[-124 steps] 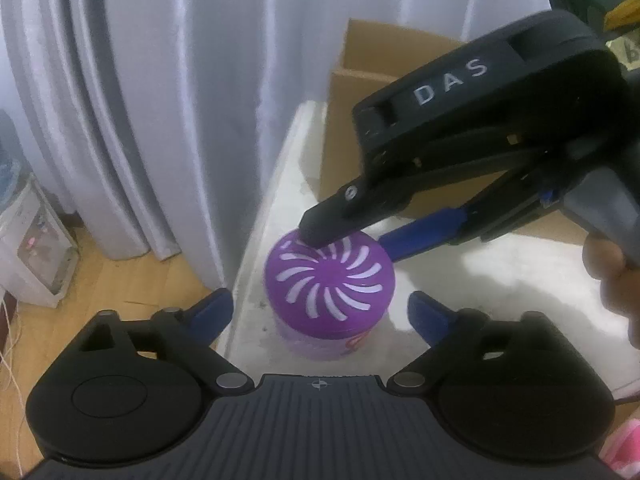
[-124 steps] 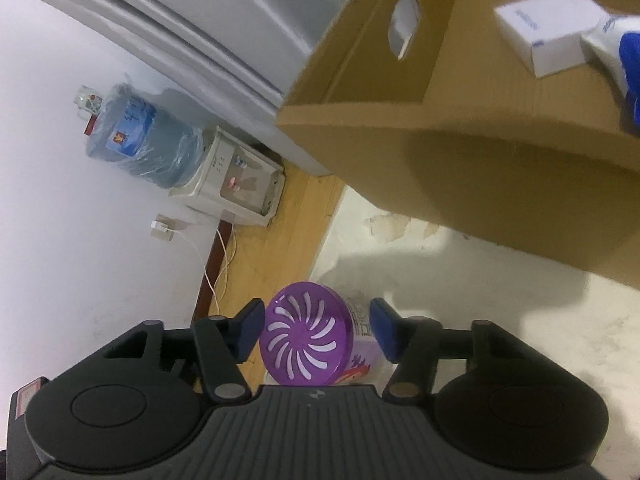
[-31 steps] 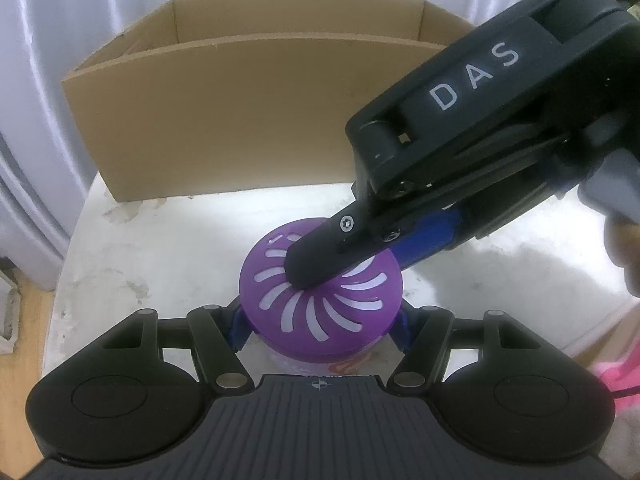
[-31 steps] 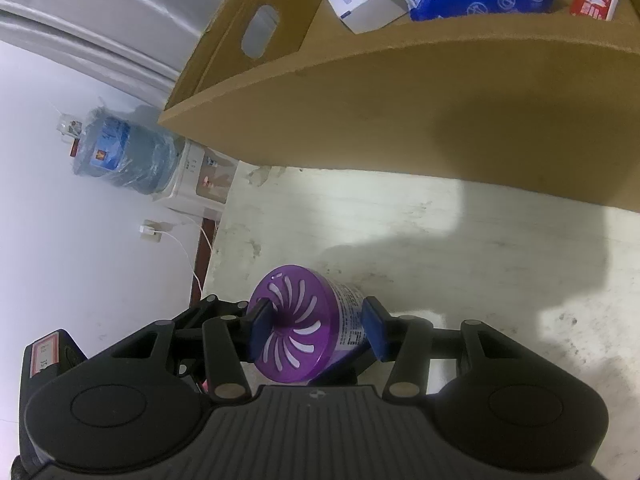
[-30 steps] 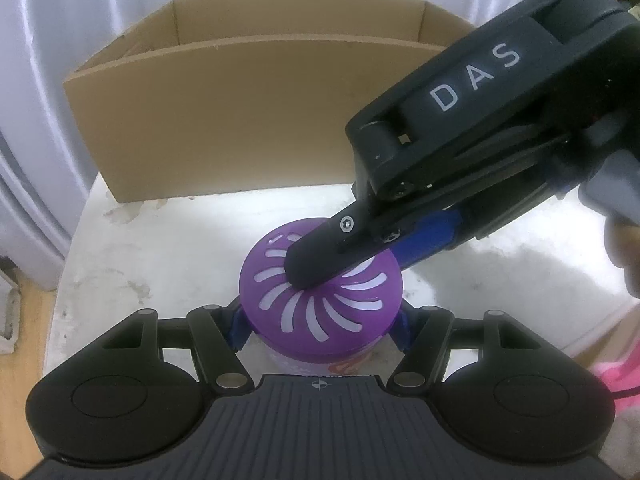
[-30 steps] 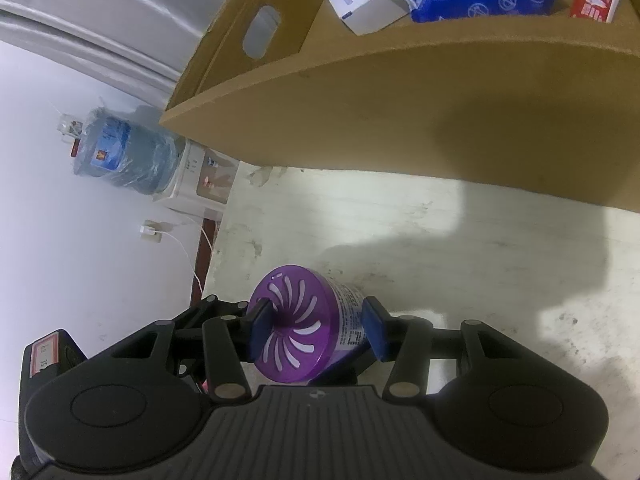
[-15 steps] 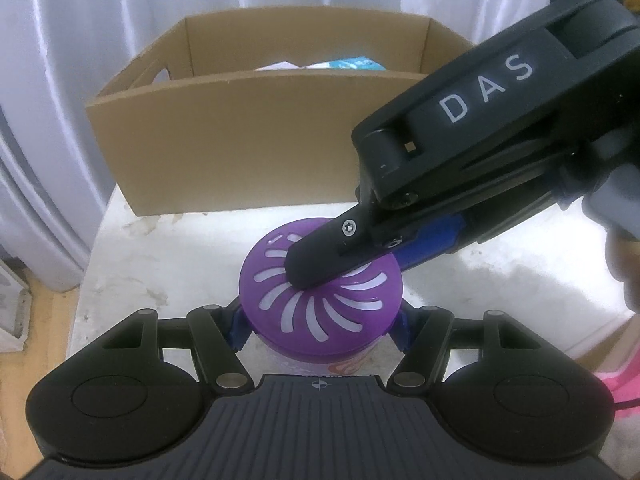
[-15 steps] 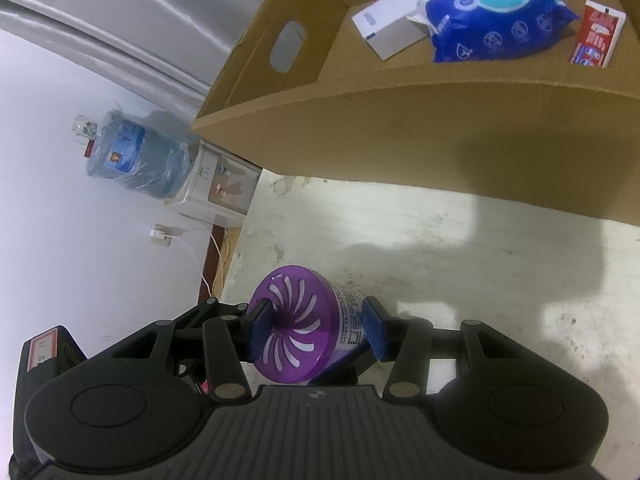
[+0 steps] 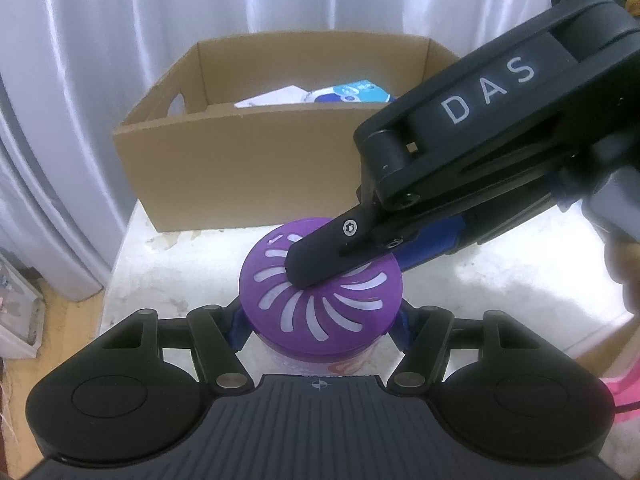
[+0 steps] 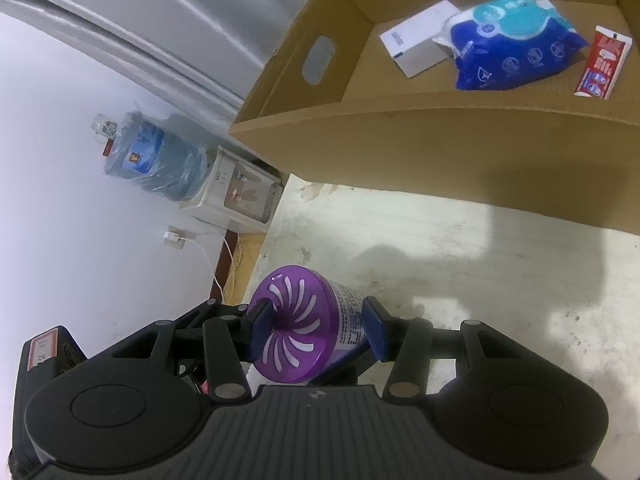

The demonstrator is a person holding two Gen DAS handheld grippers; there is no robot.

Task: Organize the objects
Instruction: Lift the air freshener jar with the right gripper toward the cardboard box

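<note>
Both grippers clamped on the purple air freshener (image 9: 320, 292): left gripper (image 9: 320, 326) closed on its sides below the lid, right gripper (image 10: 316, 330) pinching lid top against base. Since a second ago it's been raised off the white table (image 10: 460, 248). The cardboard box (image 9: 248, 184) now sits lower in view, its inside exposed: wipes pack (image 10: 516, 44), white carton (image 10: 416, 40), red toothpaste box (image 10: 604, 62).

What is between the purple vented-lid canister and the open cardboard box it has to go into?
Only the cardboard box's near wall; the purple vented-lid canister, clamped by both the left gripper and the right gripper, must clear it. Inside, the white carton, blue wipes pack and red tube box lie toward the back.
</note>
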